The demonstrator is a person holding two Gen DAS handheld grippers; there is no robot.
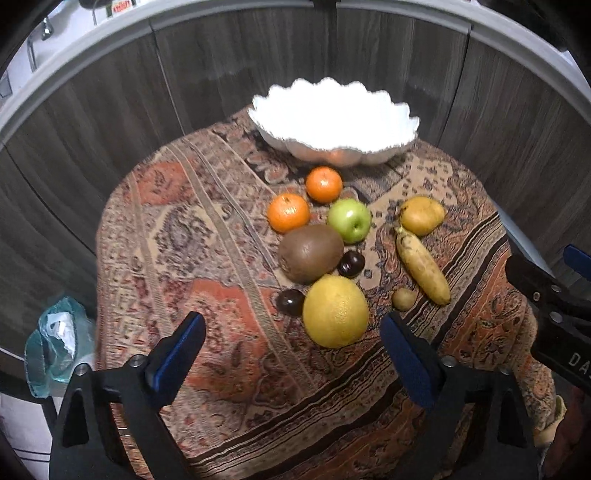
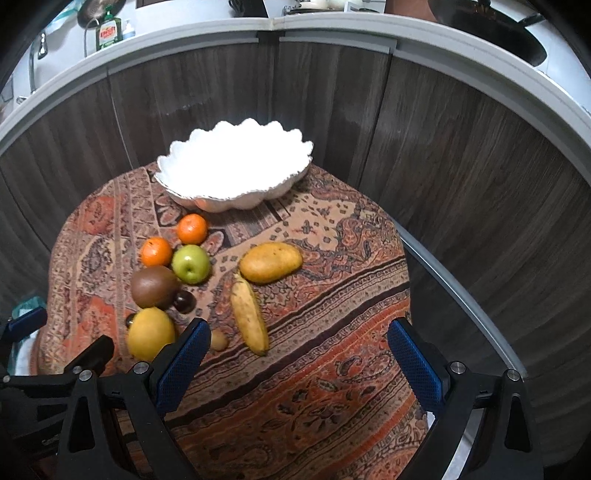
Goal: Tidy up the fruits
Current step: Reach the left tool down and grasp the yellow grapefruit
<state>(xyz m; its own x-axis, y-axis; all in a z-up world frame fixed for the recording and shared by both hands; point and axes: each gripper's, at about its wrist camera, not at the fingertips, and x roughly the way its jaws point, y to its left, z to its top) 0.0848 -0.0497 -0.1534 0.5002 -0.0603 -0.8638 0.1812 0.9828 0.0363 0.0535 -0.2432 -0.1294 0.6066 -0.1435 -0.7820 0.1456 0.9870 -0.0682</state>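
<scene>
Two oranges [image 1: 324,184] [image 1: 288,213] lie on your table [image 1: 207,258], just in front of the bowl [image 1: 332,118], which sits at the far edge with its inside washed out white. Beside them you have one green apple [image 1: 349,220], one big brown kiwi [image 1: 310,252], one yellow grapefruit [image 1: 335,311], two dark plums [image 1: 351,263] [image 1: 291,302], one banana [image 1: 423,266], one mango [image 1: 421,215] and one small yellowish fruit [image 1: 404,298], perhaps a little kiwi, though it is too small to be sure. That makes ten pieces, all on the patterned cloth and none visibly in the bowl.

The kiwi touches the apple and sits just beside the nearer orange; the grapefruit lies nearest you with a plum on either side of it.

Your left tool [image 1: 291,343] hangs over the near cloth with its blue pads wide apart, gripping nothing, the grapefruit just ahead between them. Your right tool [image 2: 299,354] is likewise spread wide and bare, over the cloth right of the banana.

The left view shows both plums whole and a plastic bag [image 1: 59,343] below the table on the left. The right view half hides the nearer plum behind the grapefruit, but adds a green soap bottle [image 2: 108,32] on the counter behind.
</scene>
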